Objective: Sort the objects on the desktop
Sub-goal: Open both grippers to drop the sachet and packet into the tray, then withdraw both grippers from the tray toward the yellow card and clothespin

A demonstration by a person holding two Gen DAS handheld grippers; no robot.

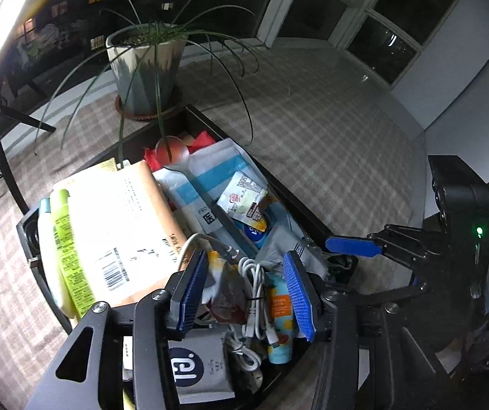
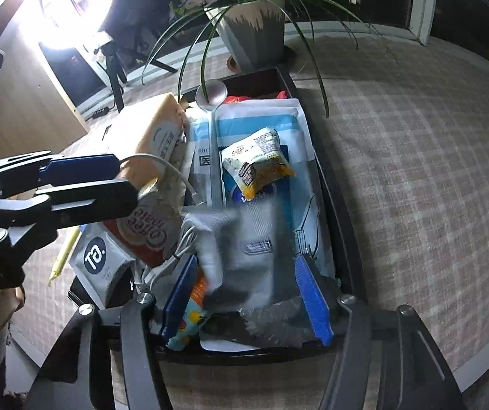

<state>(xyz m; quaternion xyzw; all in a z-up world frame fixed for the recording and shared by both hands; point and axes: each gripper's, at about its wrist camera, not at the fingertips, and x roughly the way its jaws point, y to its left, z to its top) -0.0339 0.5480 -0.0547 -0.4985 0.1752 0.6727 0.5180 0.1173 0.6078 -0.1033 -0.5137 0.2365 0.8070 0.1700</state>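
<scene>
Black tray on checked table, crammed full. Left gripper over near end, jaws apart, brown sachet and white cable between pads, not squeezed. Right gripper over near right corner, jaws apart around blurry grey bag. Big tan box fills left side. Spoon lies across far end. Plant pot just past far edge, leaves hanging over tray.

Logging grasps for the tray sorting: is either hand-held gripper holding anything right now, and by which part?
Nothing is held. The left hand-held gripper stands open around a sauce packet; the right hand-held gripper stands open over a grey pouch.
</scene>
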